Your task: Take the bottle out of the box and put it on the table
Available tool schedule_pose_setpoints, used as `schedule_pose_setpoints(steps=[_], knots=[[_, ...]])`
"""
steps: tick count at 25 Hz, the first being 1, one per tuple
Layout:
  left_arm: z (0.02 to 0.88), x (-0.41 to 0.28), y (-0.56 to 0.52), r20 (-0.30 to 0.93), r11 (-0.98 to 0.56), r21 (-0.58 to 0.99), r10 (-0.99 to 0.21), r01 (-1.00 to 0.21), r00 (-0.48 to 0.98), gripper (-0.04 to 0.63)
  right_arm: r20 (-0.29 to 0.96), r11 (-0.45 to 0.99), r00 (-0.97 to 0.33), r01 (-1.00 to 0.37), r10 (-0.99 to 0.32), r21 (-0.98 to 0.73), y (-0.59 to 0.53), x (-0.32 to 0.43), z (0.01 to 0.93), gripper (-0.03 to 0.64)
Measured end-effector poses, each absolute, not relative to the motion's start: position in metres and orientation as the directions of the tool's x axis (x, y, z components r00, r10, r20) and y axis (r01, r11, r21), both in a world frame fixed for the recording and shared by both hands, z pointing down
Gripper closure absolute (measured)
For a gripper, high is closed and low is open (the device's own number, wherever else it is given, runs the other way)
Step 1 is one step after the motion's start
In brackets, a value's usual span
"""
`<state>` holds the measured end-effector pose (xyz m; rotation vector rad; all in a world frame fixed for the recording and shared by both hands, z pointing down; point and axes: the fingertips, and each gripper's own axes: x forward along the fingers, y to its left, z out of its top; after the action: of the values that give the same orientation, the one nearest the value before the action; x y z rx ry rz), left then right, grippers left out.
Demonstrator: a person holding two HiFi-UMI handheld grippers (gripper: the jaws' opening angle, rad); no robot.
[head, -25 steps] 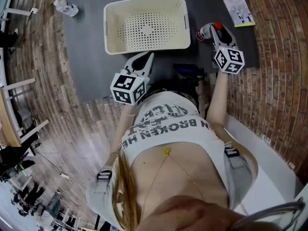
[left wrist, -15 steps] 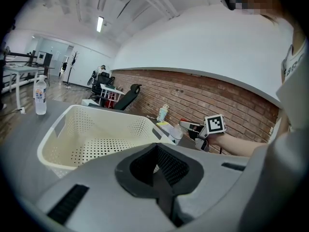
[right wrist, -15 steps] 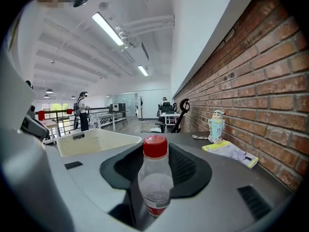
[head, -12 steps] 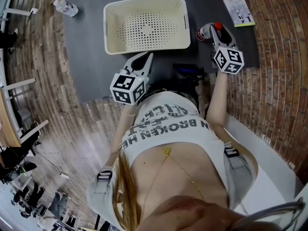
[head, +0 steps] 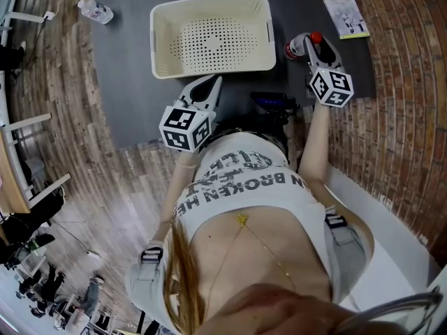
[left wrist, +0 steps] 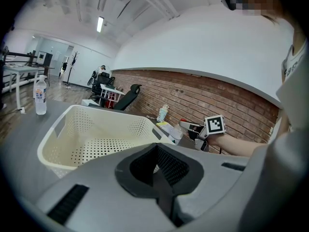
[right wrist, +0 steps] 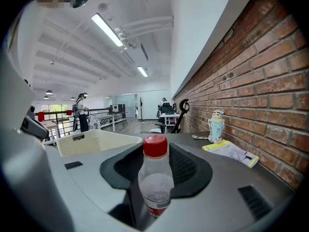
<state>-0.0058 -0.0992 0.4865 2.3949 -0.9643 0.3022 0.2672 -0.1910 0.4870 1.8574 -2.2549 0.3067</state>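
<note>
Nothing is changing from a second ago, both tongs staying put. The right tongs [head: 309, 44] are gripping the red-capped bottle [right wrist: 155, 178], jaws wide around it as it is standing upright on the dark table [head: 126, 82] just right of the cream box [head: 209, 69], while the left tongs [head: 215, 84] are hovering before the box, jaws together and holding nothing. A booklet [head: 342, 11] is lying and a figurine [right wrist: 217, 125] standing by the brick wall [right wrist: 270, 91].
</note>
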Motion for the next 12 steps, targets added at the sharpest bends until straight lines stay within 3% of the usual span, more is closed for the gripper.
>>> schedule_pose_setpoints(steps=[12], knots=[[0.4848,-0.0101,-0.0992,0.384,-0.594,0.398,-0.584,-0.699,0.715,0.592,0.327,0.193,-0.174,-0.981,-0.929,0.026,-0.1872,0.2637,0.4888,0.449]])
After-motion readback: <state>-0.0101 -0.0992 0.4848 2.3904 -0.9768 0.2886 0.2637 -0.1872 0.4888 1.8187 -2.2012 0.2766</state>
